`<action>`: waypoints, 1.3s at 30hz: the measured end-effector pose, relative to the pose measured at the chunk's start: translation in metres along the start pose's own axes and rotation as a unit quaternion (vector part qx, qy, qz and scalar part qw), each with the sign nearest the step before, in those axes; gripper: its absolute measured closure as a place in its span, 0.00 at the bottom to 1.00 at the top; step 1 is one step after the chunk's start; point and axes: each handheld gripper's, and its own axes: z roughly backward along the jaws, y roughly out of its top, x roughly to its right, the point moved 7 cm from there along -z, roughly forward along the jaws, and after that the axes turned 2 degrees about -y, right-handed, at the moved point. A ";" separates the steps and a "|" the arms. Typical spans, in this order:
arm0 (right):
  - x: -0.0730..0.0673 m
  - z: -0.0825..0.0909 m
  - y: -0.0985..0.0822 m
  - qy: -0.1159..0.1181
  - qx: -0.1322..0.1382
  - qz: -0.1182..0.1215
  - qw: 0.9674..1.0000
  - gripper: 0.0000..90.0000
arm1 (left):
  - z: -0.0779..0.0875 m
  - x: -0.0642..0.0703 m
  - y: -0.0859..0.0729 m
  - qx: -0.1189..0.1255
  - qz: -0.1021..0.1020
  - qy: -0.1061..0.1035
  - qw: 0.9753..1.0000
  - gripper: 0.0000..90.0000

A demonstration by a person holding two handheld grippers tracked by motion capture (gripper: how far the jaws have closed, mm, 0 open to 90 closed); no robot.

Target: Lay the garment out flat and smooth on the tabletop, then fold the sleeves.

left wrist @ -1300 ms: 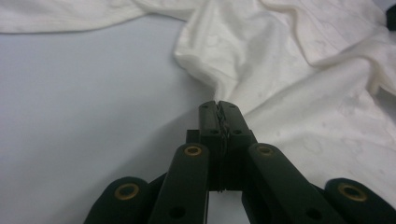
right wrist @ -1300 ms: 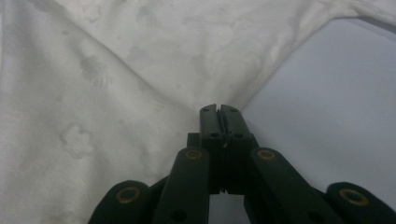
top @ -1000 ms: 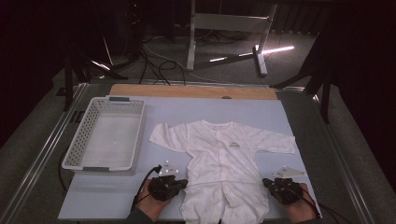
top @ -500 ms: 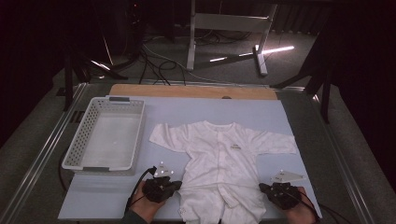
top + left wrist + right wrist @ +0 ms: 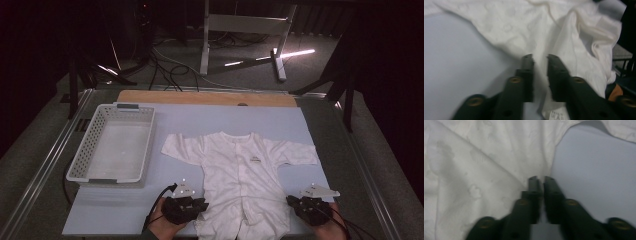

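Left gripper (image 5: 540,58) and right gripper (image 5: 541,178), jaws just opening with cloth between, flank the baby suit (image 5: 243,175) right of the basket (image 5: 113,145). Soft, light; pinch leg hems.

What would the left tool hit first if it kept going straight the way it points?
Most likely the white baby suit. The left tool has just been opening its jaws, with the cloth's edge in the gap, so it is probably already at the fabric; depth is hard to judge.
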 end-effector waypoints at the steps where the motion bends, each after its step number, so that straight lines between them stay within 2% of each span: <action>1: 0.002 0.001 0.005 0.010 0.018 -0.014 1.000 0.61 | 0.003 -0.003 0.004 0.017 0.008 -0.002 1.000 0.68; 5: 0.005 0.003 0.016 0.023 0.051 -0.031 0.998 0.41 | 0.008 -0.010 0.013 0.041 0.010 0.007 0.999 0.59; 7: 0.006 0.003 0.018 0.024 0.059 -0.033 0.997 0.41 | 0.008 -0.010 0.013 0.041 0.010 0.007 0.999 0.55; 8: 0.007 0.003 0.023 0.024 0.068 -0.043 0.996 0.32 | 0.012 -0.015 0.019 0.058 0.009 0.026 0.998 0.48; 12: 0.011 0.000 0.029 0.017 0.080 -0.048 0.995 0.24 | 0.017 -0.020 0.025 0.071 0.006 0.052 0.996 0.35; 14: 0.011 0.000 0.032 0.020 0.086 -0.052 0.995 0.22 | 0.018 -0.022 0.026 0.074 0.006 0.060 0.995 0.28; 16: 0.011 0.000 0.036 0.022 0.095 -0.054 0.994 0.20 | 0.018 -0.024 0.028 0.076 0.003 0.065 0.995 0.25; 25: 0.005 0.003 0.053 0.033 0.131 -0.045 0.990 0.16 | 0.018 -0.031 0.035 0.086 0.006 0.071 0.994 0.08; 28: 0.002 0.003 0.058 0.034 0.142 -0.038 0.989 0.16 | 0.020 -0.035 0.039 0.094 0.011 0.078 0.993 0.01; 34: 0.000 0.003 0.061 0.034 0.149 -0.034 0.988 0.16 | 0.022 -0.042 0.043 0.098 0.016 0.086 0.991 0.00; 36: 0.000 0.003 0.061 0.033 0.151 -0.034 0.987 0.16 | 0.024 -0.048 0.047 0.107 0.020 0.093 0.990 0.00; 39: 0.000 0.004 0.060 0.031 0.154 -0.037 0.987 0.16 | 0.024 -0.051 0.050 0.112 0.021 0.095 0.989 0.00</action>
